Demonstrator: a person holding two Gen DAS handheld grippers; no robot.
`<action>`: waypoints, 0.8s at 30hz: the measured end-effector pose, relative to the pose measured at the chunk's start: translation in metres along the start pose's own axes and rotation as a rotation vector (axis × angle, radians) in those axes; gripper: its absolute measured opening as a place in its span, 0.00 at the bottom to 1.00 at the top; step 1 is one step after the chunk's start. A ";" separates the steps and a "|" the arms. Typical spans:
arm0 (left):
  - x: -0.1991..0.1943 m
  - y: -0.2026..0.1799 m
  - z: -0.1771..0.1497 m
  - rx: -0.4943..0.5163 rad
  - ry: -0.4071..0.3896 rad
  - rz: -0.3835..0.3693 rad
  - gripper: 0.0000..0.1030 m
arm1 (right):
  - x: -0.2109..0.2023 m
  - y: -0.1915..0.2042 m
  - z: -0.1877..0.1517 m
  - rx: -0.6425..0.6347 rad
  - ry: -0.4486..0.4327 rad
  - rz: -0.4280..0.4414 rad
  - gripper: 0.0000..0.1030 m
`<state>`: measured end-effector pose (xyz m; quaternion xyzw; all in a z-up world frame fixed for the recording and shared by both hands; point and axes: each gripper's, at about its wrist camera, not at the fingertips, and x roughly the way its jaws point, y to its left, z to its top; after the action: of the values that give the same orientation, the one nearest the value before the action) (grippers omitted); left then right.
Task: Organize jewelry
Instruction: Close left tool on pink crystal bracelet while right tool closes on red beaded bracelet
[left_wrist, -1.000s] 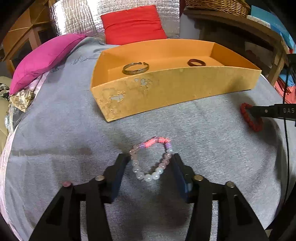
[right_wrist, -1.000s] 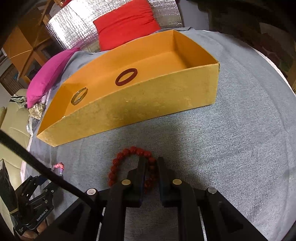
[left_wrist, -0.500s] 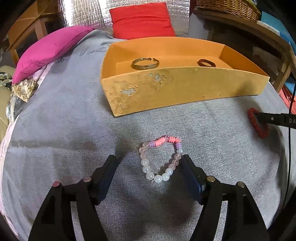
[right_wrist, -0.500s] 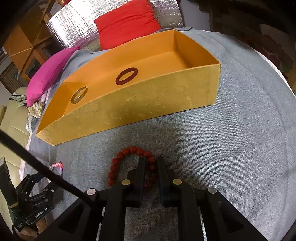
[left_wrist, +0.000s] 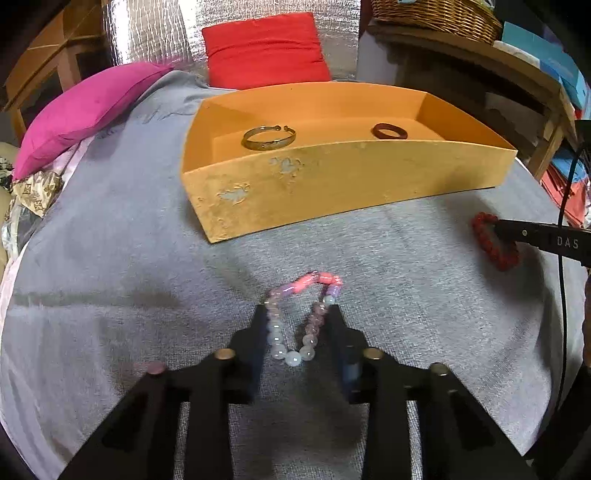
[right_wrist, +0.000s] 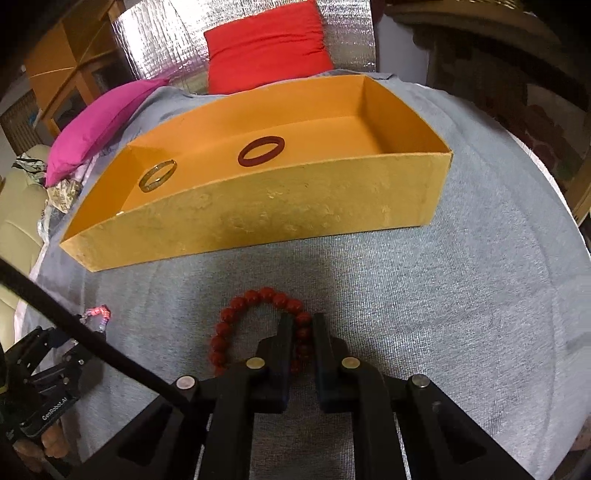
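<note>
both claws are down on the grey cloth, each at a bracelet. left gripper (left_wrist: 297, 317), at the bottom centre of its own view, has just been closing: its jaws now press on the two sides of the pastel bead bracelet (left_wrist: 301, 317), squeezing the loop into a narrow teardrop whose pink end sticks out ahead of the tips. right gripper (right_wrist: 300, 328), bottom centre of the right wrist view, is nearly shut, pinching one side of the red bead bracelet (right_wrist: 255, 325), with the rest of that loop lying free to the left of the fingers.

to do this step well, i judge the left grip should be firm before any lift, since round beads on a stretchy cord can roll out from between flat pads; a straight, slow rise would show whether the loop comes along. both bracelets then need to clear the near wall of the orange box (left_wrist: 343, 184), which stands in the middle of each frame, and drop onto open floor, away from the metal bangle (left_wrist: 268, 137) in its left part and the dark ring bangle (left_wrist: 389, 131) further right.

soft and a little rumpled, the grey cloth (left_wrist: 110, 258) gives under the tips. at the upper left lies a magenta cushion (left_wrist: 85, 114), at the top centre a red cushion (left_wrist: 264, 50) against silver foil, and at the upper right a wicker basket (left_wrist: 436, 14) sits on a wooden shelf.
</note>
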<state>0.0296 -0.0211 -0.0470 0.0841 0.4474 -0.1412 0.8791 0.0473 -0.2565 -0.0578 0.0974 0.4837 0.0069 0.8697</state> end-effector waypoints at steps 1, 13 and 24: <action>-0.001 0.001 0.001 -0.008 -0.003 -0.004 0.21 | -0.002 -0.001 0.000 0.005 -0.005 0.006 0.11; -0.023 -0.003 0.008 -0.013 -0.065 -0.119 0.08 | -0.021 -0.011 0.003 0.079 -0.063 0.110 0.11; -0.036 -0.011 0.010 0.002 -0.111 -0.135 0.07 | -0.038 -0.012 0.007 0.090 -0.149 0.163 0.11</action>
<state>0.0141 -0.0277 -0.0123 0.0467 0.4024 -0.2050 0.8910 0.0323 -0.2736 -0.0246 0.1759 0.4082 0.0487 0.8945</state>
